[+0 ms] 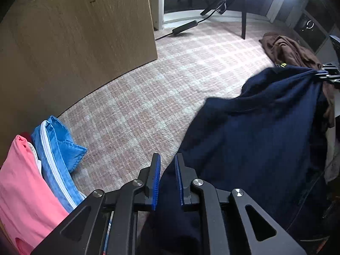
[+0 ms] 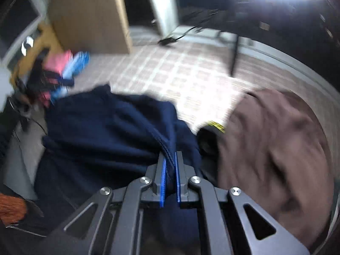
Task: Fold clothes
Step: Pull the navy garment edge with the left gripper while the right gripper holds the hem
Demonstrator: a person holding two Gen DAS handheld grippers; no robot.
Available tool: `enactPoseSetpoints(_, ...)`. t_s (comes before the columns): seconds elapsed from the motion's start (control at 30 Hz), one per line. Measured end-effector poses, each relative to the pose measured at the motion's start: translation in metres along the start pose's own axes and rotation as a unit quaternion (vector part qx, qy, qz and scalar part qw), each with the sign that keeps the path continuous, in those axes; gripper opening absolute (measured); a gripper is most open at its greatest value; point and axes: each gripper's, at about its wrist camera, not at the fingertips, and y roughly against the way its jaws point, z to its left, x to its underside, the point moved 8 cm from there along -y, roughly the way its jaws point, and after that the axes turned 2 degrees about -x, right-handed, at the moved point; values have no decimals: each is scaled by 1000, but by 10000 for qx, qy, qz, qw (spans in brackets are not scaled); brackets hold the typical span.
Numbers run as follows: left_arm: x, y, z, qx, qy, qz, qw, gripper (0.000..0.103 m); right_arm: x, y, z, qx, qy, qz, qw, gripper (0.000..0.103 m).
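We are holding the right gripper (image 2: pixel 169 159) clenched on a bunched, ribbed edge of the navy garment (image 2: pixel 110 127), the fold of cloth pinched between its blue pads (image 2: pixel 163 182); the right wrist view is blurring, so finer detail is escaping us. In the left wrist view the same gripper (image 1: pixel 325 74) is showing at the far right, lifting a corner of the navy garment (image 1: pixel 255 138) so the cloth is draping down and toward us from that raised point. The left gripper (image 1: pixel 167 159) is sitting with its jaws parted, a clear gap between the blue pads (image 1: pixel 156 182); the navy cloth is lying under and just beside the right-hand finger, and we cannot tell whether any of it is actually lying between the pads. The garment is spreading over the checked carpet (image 1: pixel 148 97), between the two grippers. Behind it, a crumpled brown garment (image 1: pixel 289 51) is lying on the carpet, touching or overlapping the navy one near the lifted corner. At the left edge we are seeing a pink garment (image 1: pixel 23 191) and a blue zippered garment (image 1: pixel 57 153) stacked together beside a wooden panel (image 1: pixel 80 38). Farther back, a dark chair leg (image 1: pixel 243 21) and a black cable (image 1: pixel 184 27) are resting on the floor.
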Motion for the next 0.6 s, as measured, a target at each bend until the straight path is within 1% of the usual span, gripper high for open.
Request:
enactPoseSetpoints(0.13,-7,-7,-22,158,-314,64,9994,17,32,7,-25,294,-337,154,9989,7)
enactPoseSetpoints(0.23,-14,-20,-51,307,-691,205,9969,17,53,9,-40,486,-520,267,9971,7)
enactPoseSetpoints(0.3,-18,-28,-72,439,-985,287,9938,18,59,2,-41,512,-481,311,9970,7)
enactPoseSetpoints(0.33,-19,-32,-83,399,-1233,307,9911,20,62,0,-44,498,-491,304,9971,7)
enactPoseSetpoints(0.4,-21,-38,-93,277,-1535,351,9871,32,63,0,-45,471,-508,290,9972,7)
enactPoseSetpoints(0.43,-24,-44,-96,180,-1665,386,9851,33,64,1,-46,457,-517,282,9972,7)
enactPoseSetpoints(0.47,-25,-47,-98,160,-1707,441,9842,32,64,1,-47,444,-525,275,9973,7)
enactPoseSetpoints(0.6,-24,-52,-110,300,-1907,611,9793,32,64,1,-46,470,-480,289,9973,7)
